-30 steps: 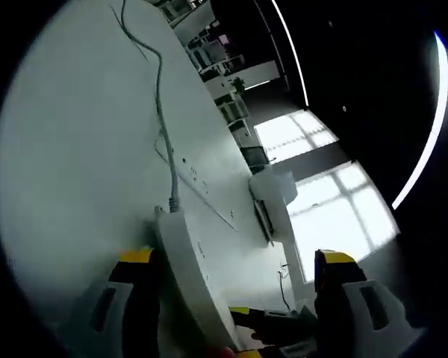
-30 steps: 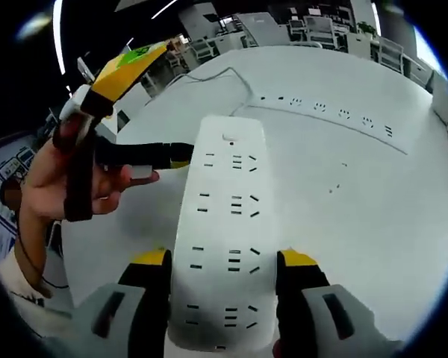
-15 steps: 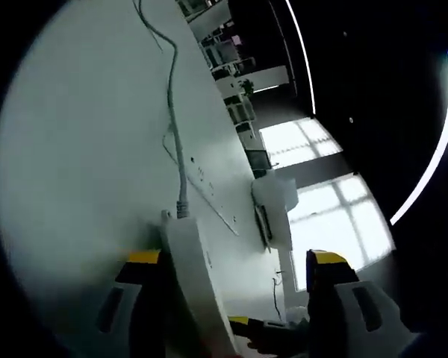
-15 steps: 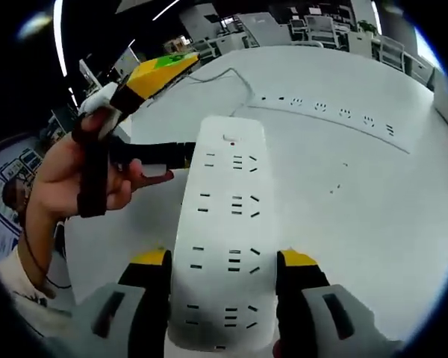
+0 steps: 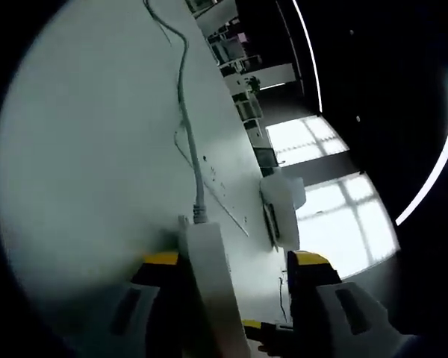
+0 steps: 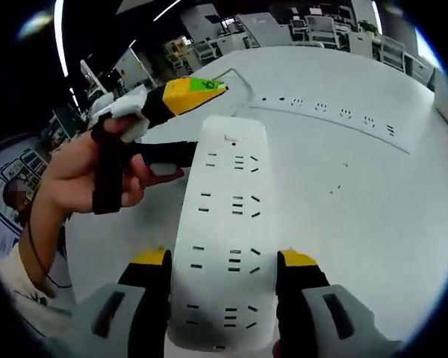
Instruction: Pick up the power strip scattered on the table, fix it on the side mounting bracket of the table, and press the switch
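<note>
A white power strip [image 6: 228, 239] with several socket rows lies face up over the white table [image 6: 358, 194], and my right gripper [image 6: 222, 259] is shut on its near end. My left gripper [image 6: 198, 119], held in a hand, reaches in from the left at the strip's far end, one yellow-tipped jaw above and one black jaw beside the strip's edge. In the left gripper view the power strip [image 5: 213, 276] stands edge-on between the jaws of my left gripper [image 5: 235, 262], close to the left one with a gap on the right. Its grey cable [image 5: 188, 134] trails away across the table.
A row of sockets [image 6: 325, 108] is set into the tabletop beyond the strip. A white box [image 5: 284, 198] sits at the table's far edge. The person's hand [image 6: 75, 175] and sleeve fill the left side. Office desks and bright windows lie beyond.
My left gripper has swung in over the strip's far end and its jaws have narrowed around the strip. The right gripper and the strip have stayed still.
</note>
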Action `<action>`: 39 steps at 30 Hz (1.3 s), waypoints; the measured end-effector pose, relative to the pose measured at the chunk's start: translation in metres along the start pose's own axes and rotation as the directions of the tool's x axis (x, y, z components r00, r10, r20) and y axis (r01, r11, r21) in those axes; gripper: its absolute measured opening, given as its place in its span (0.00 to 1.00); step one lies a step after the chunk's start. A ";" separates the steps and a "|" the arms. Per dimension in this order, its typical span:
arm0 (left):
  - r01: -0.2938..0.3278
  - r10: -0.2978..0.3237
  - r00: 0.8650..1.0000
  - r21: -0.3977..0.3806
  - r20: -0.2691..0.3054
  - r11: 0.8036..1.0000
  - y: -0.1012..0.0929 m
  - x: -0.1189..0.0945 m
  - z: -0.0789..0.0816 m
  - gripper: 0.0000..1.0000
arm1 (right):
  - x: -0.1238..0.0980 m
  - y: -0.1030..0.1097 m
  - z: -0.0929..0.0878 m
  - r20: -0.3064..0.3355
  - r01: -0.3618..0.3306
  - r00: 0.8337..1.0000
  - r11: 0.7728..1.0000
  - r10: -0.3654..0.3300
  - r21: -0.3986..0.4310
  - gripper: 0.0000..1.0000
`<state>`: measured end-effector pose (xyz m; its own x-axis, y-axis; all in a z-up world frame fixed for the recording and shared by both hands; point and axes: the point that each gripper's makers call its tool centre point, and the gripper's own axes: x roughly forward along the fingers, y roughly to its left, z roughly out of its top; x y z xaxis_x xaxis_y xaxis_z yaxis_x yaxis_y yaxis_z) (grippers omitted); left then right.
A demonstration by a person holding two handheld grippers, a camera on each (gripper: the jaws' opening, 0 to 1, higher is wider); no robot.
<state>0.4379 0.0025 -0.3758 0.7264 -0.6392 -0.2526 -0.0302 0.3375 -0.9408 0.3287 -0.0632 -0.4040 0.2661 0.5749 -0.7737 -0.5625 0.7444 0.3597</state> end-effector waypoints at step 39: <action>-0.051 0.051 0.999 0.015 -0.014 0.999 0.021 0.000 -0.003 0.30 | -0.001 0.004 -0.005 0.003 0.045 0.999 0.998 -0.045 -0.048 0.52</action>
<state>0.4354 0.0069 -0.3960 0.7138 -0.6311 -0.3035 -0.0567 0.3799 -0.9233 0.3225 -0.0622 -0.4047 0.2933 0.5417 -0.7877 -0.5867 0.7525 0.2991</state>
